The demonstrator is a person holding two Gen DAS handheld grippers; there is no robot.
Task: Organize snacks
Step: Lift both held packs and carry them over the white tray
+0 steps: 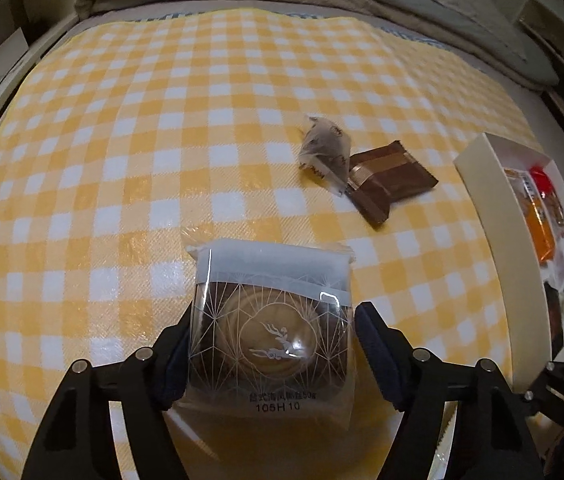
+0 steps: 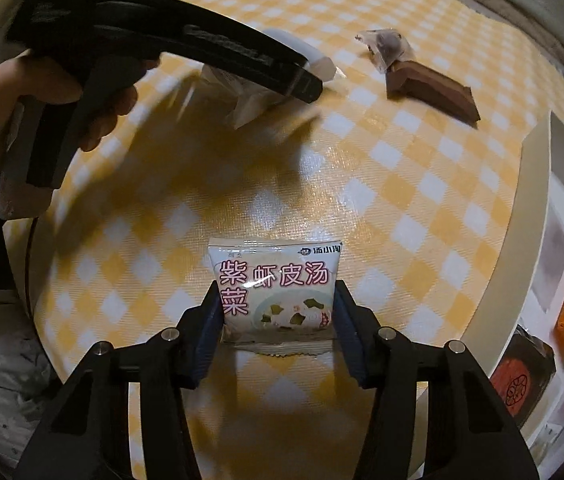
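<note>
on a bench (image 1: 130, 128) covered with a yellow and white checked cloth, two hand-held tools work side by side. at far left in the right wrist view, a person's hand (image 2: 54, 92) holds the left tool (image 1: 272, 344), which points steeply down. between its two fingers lies a clear-wrapped round pastry (image 1: 274, 328) with a white deer printed on the wrapper; the left finger (image 1: 174, 356) touches the packet's edge while the right one stands just clear of it, so the tool is open around the pastry, not clamped on it. further right and beyond, a small translucent snack bag (image 1: 323, 152) rests partly on a brown foil packet (image 1: 391, 182). in the right wrist view, the right tool (image 2: 278, 320) brackets a white seaweed soup sachet (image 2: 274, 288) with pink characters, lying flat on the cloth. both fingers sit at the sachet's side edges; whether they press on it cannot be told. at far right, a white box (image 2: 529, 208) holds orange and dark packets.
</note>
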